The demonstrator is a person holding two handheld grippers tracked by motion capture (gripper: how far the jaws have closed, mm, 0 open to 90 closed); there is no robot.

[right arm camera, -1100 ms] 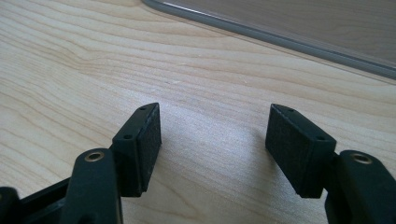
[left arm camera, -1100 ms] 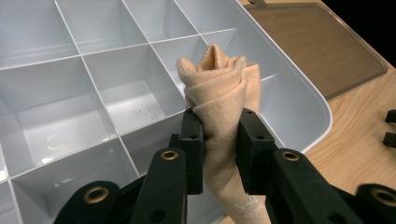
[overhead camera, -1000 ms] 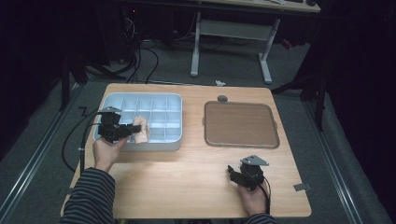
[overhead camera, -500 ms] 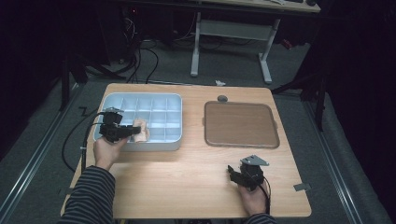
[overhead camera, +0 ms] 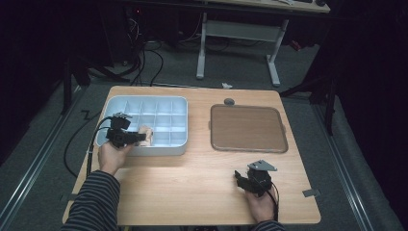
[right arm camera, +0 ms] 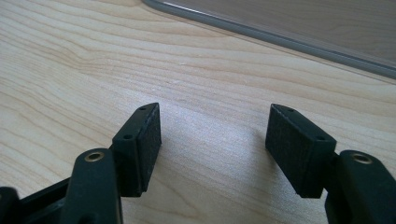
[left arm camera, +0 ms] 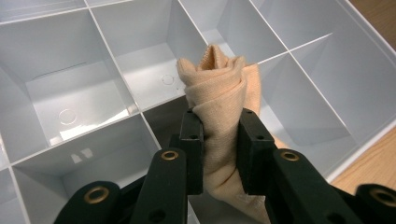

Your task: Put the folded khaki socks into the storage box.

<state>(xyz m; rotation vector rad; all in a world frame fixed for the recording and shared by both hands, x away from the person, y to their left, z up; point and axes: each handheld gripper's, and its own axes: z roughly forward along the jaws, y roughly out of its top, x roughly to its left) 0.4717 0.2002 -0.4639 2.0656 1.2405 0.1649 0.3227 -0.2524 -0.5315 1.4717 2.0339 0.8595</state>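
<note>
A rolled tan cloth [left arm camera: 219, 93] is pinched between the black jaws of my left gripper [left arm camera: 218, 140], which is shut on it. In the high view that left gripper [overhead camera: 137, 136] holds the tan cloth [overhead camera: 146, 135] over the front row of a pale blue divided tray [overhead camera: 180, 149] at the table's left. The compartments below the cloth look bare. My right gripper [overhead camera: 244, 178] rests low over the wooden table near the front right, open, with nothing between its pads [right arm camera: 285, 144]; in its own view the right gripper [right arm camera: 215, 149] faces bare wood.
A brown flat tray [overhead camera: 248, 128] with a grey rim lies at the table's right half; its edge [right arm camera: 280, 37] runs across the top of the right gripper view. A small dark round knob [overhead camera: 229, 101] sits behind it. A cable [overhead camera: 89, 144] trails from the left gripper off the table's left edge.
The left gripper with the cloth has shifted slightly forward and left over the divided tray. The right gripper has stayed put.
</note>
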